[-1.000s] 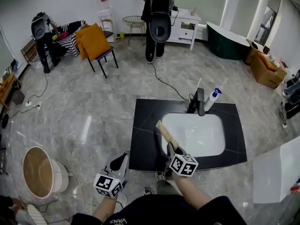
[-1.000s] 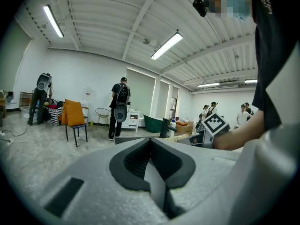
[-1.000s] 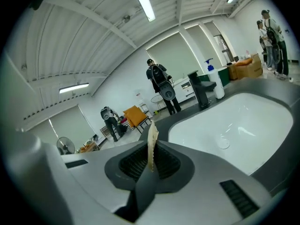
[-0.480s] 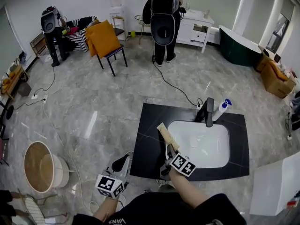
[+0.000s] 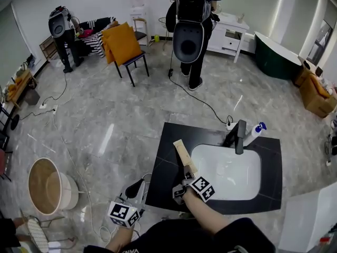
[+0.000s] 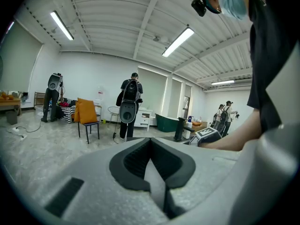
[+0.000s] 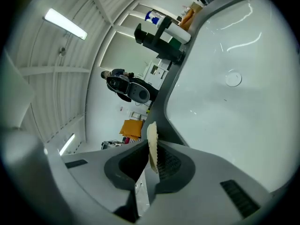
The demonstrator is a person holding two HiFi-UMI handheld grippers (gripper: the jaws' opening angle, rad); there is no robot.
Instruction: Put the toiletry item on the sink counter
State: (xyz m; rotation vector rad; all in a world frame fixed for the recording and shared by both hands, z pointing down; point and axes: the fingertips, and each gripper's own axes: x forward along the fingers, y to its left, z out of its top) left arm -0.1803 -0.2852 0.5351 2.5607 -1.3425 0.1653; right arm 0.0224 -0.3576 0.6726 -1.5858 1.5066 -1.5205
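Note:
A flat wooden comb (image 5: 184, 155) sticks up and away from my right gripper (image 5: 188, 173), which is shut on its lower end. It hangs over the left part of the black sink counter (image 5: 166, 168), beside the white basin (image 5: 231, 173). In the right gripper view the comb (image 7: 152, 146) shows its toothed edge between the pads of the right gripper (image 7: 149, 168), with the basin (image 7: 234, 107) and the black faucet (image 7: 159, 39) ahead. My left gripper (image 5: 138, 184) is low, left of the counter. In its own view the left gripper (image 6: 151, 146) is shut with nothing in it.
A black faucet (image 5: 239, 136) and a white spray bottle (image 5: 256, 132) stand at the counter's back edge. A round tub (image 5: 46, 187) sits on the floor at left. A person with a backpack (image 5: 191, 30) and an orange chair (image 5: 124, 44) are farther off. Cables cross the floor.
The head view has shifted, so the counter now lies further right and lower. My right gripper keeps the comb over the counter's left side. The left gripper stays low.

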